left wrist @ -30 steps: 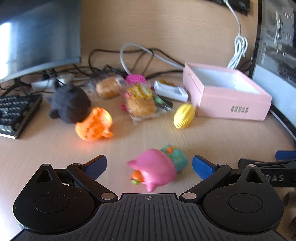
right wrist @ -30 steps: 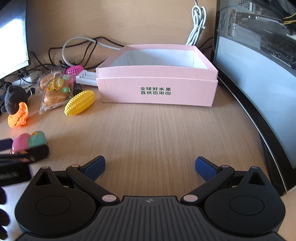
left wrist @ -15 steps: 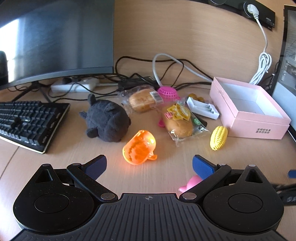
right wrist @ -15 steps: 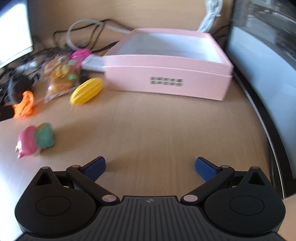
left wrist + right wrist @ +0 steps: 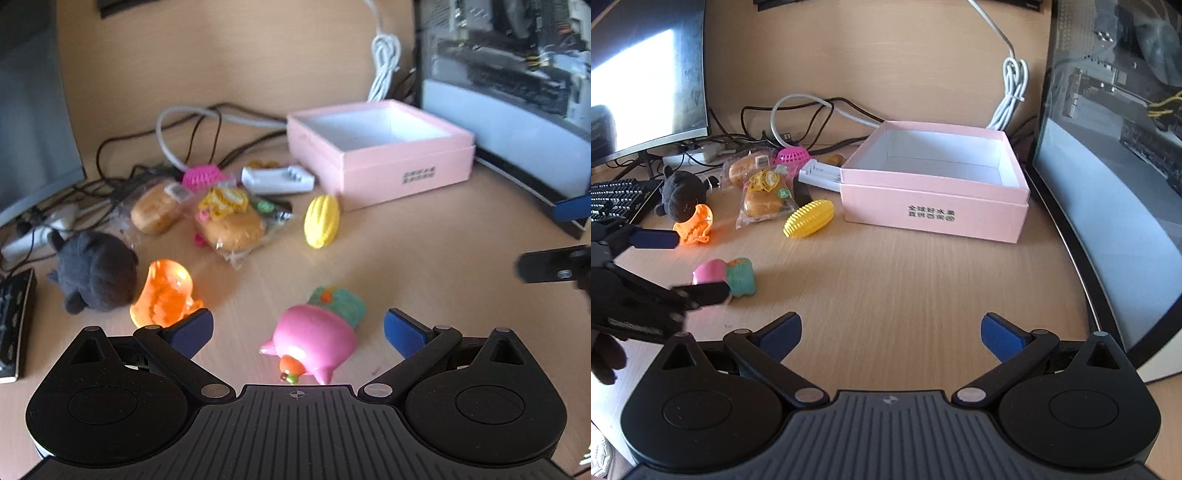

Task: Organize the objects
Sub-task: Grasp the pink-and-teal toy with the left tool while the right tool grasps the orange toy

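A pink and teal toy (image 5: 317, 334) lies on the wooden desk between the open fingers of my left gripper (image 5: 297, 332), untouched. The same pink and teal toy (image 5: 726, 277) shows in the right wrist view, just past the left gripper (image 5: 661, 266). An open pink box (image 5: 380, 147) (image 5: 938, 184) stands empty at the back right. A yellow corn toy (image 5: 321, 221) (image 5: 809, 218), an orange toy (image 5: 162, 293) (image 5: 694, 223), a dark plush (image 5: 96, 273) (image 5: 681, 194) and wrapped buns (image 5: 232, 225) (image 5: 764, 197) lie further back. My right gripper (image 5: 890, 334) hangs open over bare desk.
A monitor (image 5: 646, 77) and keyboard (image 5: 617, 195) stand at the left, cables (image 5: 207, 118) and a white charger (image 5: 277, 179) along the back wall. A computer case with a glass panel (image 5: 1115, 147) borders the desk on the right. A pink mesh ball (image 5: 790, 155) sits behind the buns.
My left gripper swung left toward the keyboard, then came back right and down so the pink and teal toy lies between its fingers again. The right gripper rose and pulled back.
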